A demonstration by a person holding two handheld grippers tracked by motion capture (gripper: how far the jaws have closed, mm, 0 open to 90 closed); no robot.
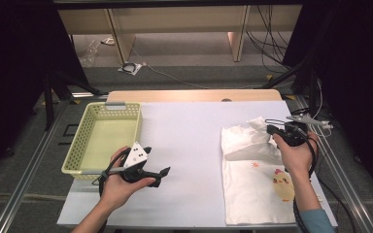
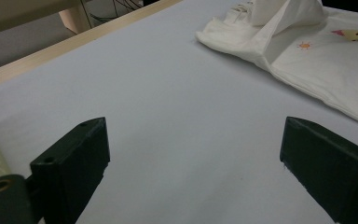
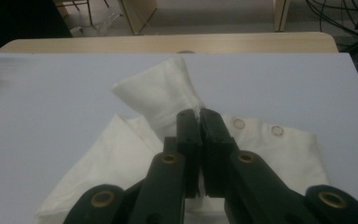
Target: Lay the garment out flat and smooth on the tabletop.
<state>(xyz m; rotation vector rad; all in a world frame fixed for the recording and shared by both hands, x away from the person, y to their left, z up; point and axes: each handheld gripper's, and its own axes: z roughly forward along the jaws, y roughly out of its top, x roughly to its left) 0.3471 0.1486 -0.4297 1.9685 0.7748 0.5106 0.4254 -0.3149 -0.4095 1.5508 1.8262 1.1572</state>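
A white T-shirt (image 1: 252, 187) with a yellow chick print is lying on the right of the white surface (image 1: 184, 141), one corner lifted. The right tongs (image 3: 198, 116) are pinching that corner. The left tongs (image 1: 158, 167) are gaping wide near the yellow basket (image 1: 87, 131). The right gripper view is showing snap buttons (image 3: 238, 123).

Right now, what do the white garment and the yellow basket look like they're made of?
Garment: soft matte woven or knit fabric, likely cotton; it creases and drapes where the right gripper pinches it. Basket: looks like moulded plastic, pale yellow, with perforated lattice walls.
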